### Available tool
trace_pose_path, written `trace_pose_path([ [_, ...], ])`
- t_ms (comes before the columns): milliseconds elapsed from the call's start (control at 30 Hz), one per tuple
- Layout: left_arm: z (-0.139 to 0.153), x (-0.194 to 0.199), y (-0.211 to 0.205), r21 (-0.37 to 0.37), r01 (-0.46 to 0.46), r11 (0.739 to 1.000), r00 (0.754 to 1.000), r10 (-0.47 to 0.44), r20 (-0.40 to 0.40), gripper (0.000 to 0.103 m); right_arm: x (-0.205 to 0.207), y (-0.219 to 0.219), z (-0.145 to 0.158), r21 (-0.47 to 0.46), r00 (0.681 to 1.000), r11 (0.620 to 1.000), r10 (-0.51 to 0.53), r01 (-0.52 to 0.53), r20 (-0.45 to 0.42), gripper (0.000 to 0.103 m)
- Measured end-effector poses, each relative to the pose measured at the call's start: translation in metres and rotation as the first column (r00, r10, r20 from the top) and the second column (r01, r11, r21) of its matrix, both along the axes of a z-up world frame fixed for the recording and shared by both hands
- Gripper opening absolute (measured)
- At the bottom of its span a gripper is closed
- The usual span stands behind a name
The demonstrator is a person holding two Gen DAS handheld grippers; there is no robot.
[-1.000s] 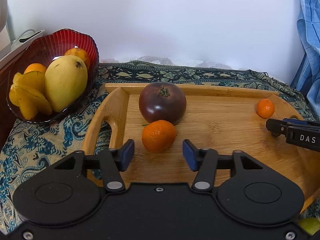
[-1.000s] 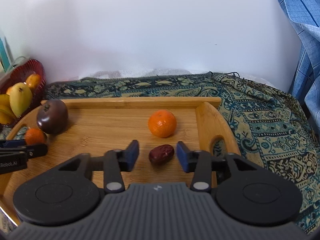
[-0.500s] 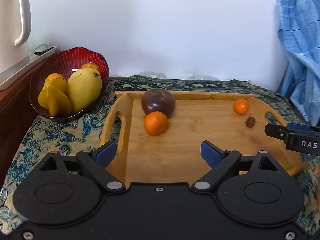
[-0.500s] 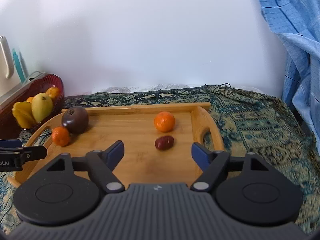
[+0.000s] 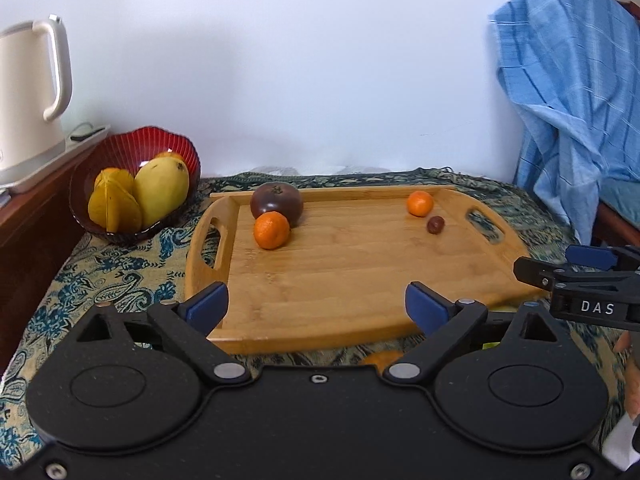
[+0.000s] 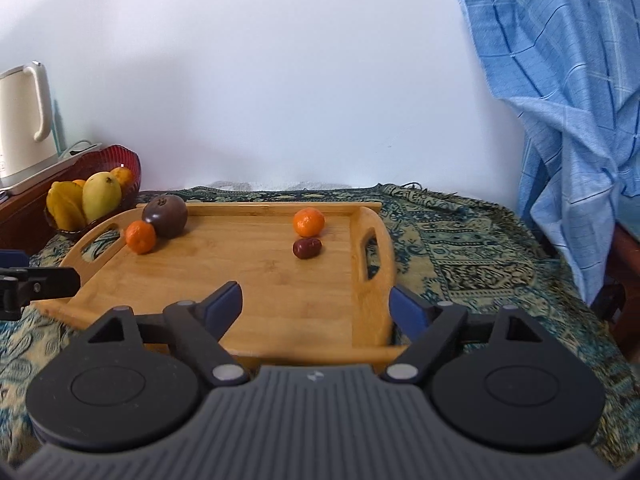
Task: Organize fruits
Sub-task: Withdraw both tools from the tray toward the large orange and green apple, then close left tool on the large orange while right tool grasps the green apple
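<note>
Left gripper [image 5: 316, 306]: jaws spread wide, empty, held over the near edge of the tray.
Right gripper [image 6: 316, 304]: jaws spread wide, empty, held over the tray's near right corner.
Tray [image 5: 352, 280]: wooden, with a handle slot at each end; lies flat on the patterned cloth [image 6: 460, 248].
Dark fruit [image 5: 277, 201]: large, round, purple-brown; sits at the tray's far left corner.
Left tangerine [image 5: 271, 230]: on the tray, touching the front of the dark fruit.
Right tangerine [image 6: 308, 222]: on the tray near the far right corner, well apart from the left pair.
Date [image 6: 307, 248]: small, dark red; on the tray just beside the right tangerine, on its near side.
Bowl [image 5: 132, 152]: red ribbed glass, on the cloth to the left of the tray.
Bowl contents: mango [image 5: 161, 191], star fruit [image 5: 114, 206] and an orange fruit [image 6: 122, 176] behind them.
Kettle [image 5: 28, 100]: white, on a ledge left of the bowl.
Blue cloth [image 6: 568, 120]: hangs at the right.
</note>
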State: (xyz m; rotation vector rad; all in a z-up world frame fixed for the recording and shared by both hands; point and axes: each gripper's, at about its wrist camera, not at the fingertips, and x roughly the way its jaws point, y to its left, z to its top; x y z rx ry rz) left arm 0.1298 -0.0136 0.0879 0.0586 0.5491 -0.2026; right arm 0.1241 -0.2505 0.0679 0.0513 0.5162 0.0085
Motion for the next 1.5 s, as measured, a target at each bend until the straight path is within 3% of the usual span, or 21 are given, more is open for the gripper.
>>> trace_pose_path([
  [200,-0.003,-0.027,-0.007,0.040,0.008,0.999,1.000,-0.009,0.021,0.097,-0.034,-0.002,-0.006,-0.013,1.000,1.000,0.020,-0.020,0.010,0.093],
  [467,-0.017,-0.036,-0.014,0.074,0.011,0.997,1.000,-0.009,-0.027,0.097,-0.060,0.002,-0.019,-0.050,0.999,0.998,0.039,-0.038,0.020,0.096],
  [1200,-0.042,-0.016,-0.029,0.066,0.005,0.998,0.994,0.003,-0.109,0.097,-0.054,0.010,-0.040,-0.041,0.995,0.994,0.101,-0.102,-0.005,0.096],
  [1500,-0.049,-0.013,-0.031,0.055,0.017,0.998,0.992,-0.010,-0.125,0.085,-0.049,0.023,-0.041,-0.085,0.984,0.981,0.175,-0.176,-0.024,0.093],
])
